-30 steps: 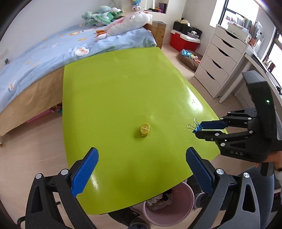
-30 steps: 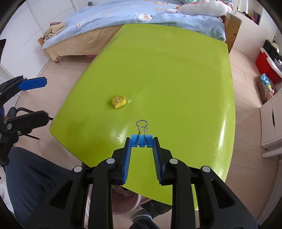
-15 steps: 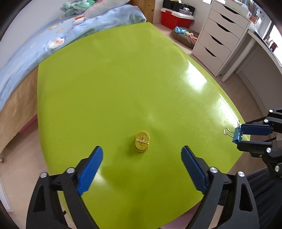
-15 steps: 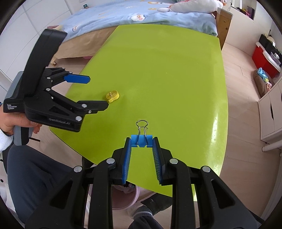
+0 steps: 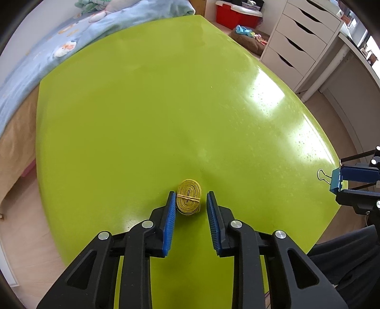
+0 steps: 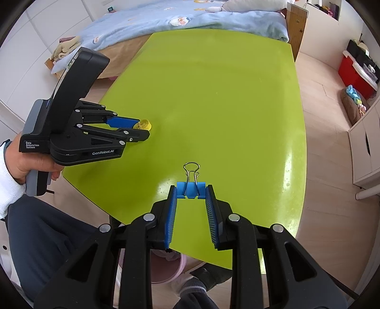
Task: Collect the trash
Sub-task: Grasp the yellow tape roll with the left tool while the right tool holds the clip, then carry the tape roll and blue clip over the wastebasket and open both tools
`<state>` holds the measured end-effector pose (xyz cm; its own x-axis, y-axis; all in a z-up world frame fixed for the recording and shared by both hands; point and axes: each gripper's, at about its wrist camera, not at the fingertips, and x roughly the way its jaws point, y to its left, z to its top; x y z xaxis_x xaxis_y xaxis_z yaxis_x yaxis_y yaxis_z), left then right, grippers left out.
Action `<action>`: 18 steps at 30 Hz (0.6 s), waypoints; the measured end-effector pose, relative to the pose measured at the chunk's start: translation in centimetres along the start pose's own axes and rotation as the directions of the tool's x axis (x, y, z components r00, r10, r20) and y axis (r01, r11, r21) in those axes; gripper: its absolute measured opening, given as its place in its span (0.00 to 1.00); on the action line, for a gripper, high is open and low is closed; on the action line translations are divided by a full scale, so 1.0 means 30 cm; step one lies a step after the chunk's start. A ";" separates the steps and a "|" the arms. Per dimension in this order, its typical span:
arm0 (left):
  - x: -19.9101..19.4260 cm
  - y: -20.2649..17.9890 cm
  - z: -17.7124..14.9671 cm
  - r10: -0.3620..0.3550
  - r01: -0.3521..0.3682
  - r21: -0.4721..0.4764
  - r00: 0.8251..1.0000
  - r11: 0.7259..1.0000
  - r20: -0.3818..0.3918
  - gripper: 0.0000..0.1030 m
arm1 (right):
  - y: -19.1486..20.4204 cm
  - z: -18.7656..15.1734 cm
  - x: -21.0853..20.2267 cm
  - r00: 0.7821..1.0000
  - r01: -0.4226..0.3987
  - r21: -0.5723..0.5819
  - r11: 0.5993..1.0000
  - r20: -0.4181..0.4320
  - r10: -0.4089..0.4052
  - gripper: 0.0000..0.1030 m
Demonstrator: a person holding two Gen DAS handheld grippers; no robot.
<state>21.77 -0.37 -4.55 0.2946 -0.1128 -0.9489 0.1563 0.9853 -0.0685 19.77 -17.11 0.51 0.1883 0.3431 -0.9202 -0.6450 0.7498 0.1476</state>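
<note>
A yellow rolled tape bound with a rubber band (image 5: 189,199) lies on the green table (image 5: 166,107). My left gripper (image 5: 191,198) is low over the table, its blue pads on either side of the roll; the left pad touches it, the right pad stands a little apart. It also shows in the right wrist view (image 6: 139,129), with the roll (image 6: 145,124) at its tips. My right gripper (image 6: 191,192) is shut on a blue binder clip (image 6: 190,187) and holds it above the table's near edge; the clip also shows in the left wrist view (image 5: 335,178).
A pink waste bin (image 6: 166,268) stands on the floor under the table's near edge. A bed with blue bedding (image 5: 47,47) lies beyond the table. A white drawer unit (image 5: 301,35) and a red box (image 5: 237,14) stand to the right.
My left gripper has moved down and forward to the yellow roll and narrowed its jaws around it. My right gripper holds the binder clip as before.
</note>
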 end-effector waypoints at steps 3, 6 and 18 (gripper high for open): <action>-0.002 0.013 -0.007 -0.001 0.001 -0.014 1.000 1.000 0.001 0.19 | -0.002 0.000 -0.003 1.000 0.002 0.005 1.000 0.003 -0.002 0.24; -0.009 0.008 -0.017 0.004 -0.004 -0.009 1.000 1.000 0.000 0.19 | -0.004 -0.004 -0.008 1.000 0.004 0.009 1.000 0.008 -0.004 0.24; -0.236 -0.070 -0.179 0.022 -0.020 -0.015 0.996 1.000 0.090 0.19 | 0.060 -0.079 -0.126 0.997 0.003 0.016 1.000 0.076 -0.004 0.24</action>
<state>14.29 -0.97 0.67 0.3812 -0.1024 -0.9188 0.1360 0.9892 -0.0539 16.13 -18.42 3.40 0.2469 0.3819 -0.8906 -0.6322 0.7600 0.1506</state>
